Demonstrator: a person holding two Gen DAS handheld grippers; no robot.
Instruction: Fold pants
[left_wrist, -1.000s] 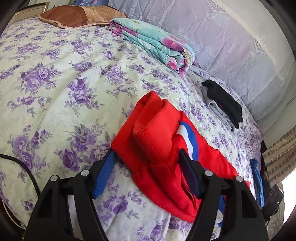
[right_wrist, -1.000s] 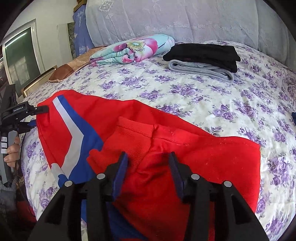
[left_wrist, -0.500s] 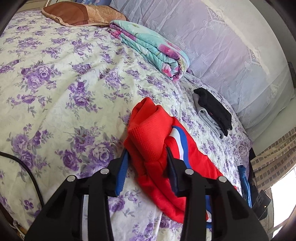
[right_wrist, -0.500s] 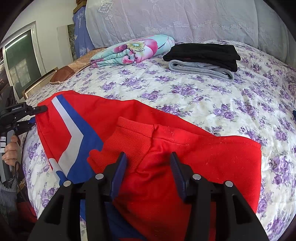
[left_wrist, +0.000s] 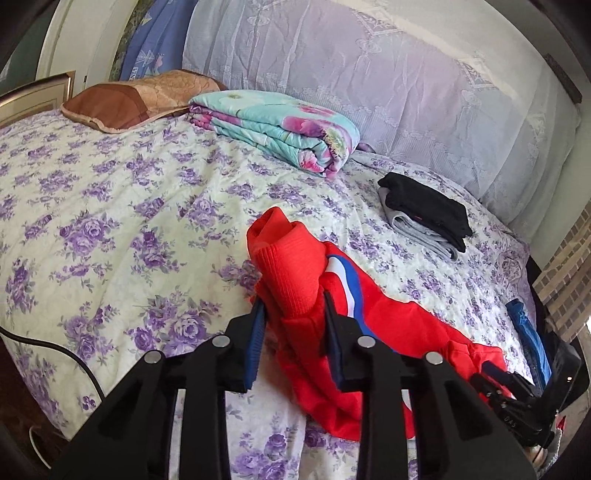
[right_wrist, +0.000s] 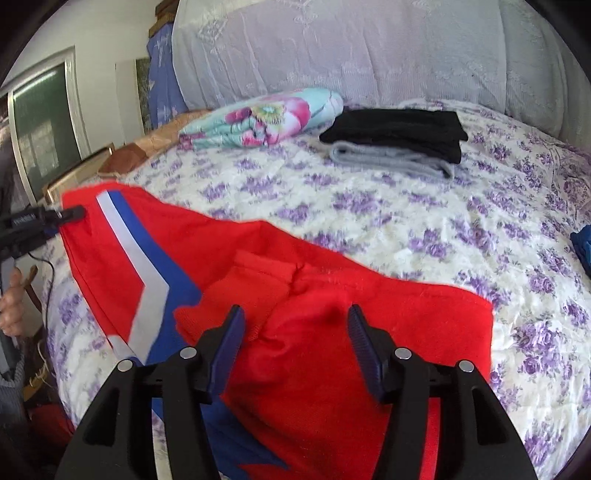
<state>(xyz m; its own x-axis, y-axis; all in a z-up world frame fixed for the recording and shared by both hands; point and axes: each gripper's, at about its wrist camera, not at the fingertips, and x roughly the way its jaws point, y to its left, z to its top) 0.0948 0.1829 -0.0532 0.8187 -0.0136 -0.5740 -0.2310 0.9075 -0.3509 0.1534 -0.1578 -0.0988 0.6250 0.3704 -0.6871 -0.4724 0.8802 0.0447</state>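
Red pants (left_wrist: 388, 325) with a white and blue stripe lie across the near edge of the flowered bed (left_wrist: 110, 206). My left gripper (left_wrist: 293, 317) is closing; its blue pads press a bunched red end of the pants, raised off the sheet. In the right wrist view the pants (right_wrist: 424, 310) stretch from the left gripper (right_wrist: 70, 214) at the far left toward me. My right gripper (right_wrist: 295, 325) is opening over the folded red cloth, which lies between the pads without being pinched. The right gripper's tip (left_wrist: 495, 373) also shows at the lower right of the left wrist view.
A folded floral blanket (left_wrist: 280, 129) and a brown pillow (left_wrist: 136, 99) lie at the head of the bed. Folded black and grey clothes (right_wrist: 399, 140) sit further along. A blue garment (left_wrist: 528, 332) hangs at the bed's edge. A black cable (left_wrist: 55, 350) runs at the near left.
The left jaws narrowed onto the bunched red end and rose with it, lifting that end off the bed. The right jaws spread wider over the cloth; that hand stayed in place.
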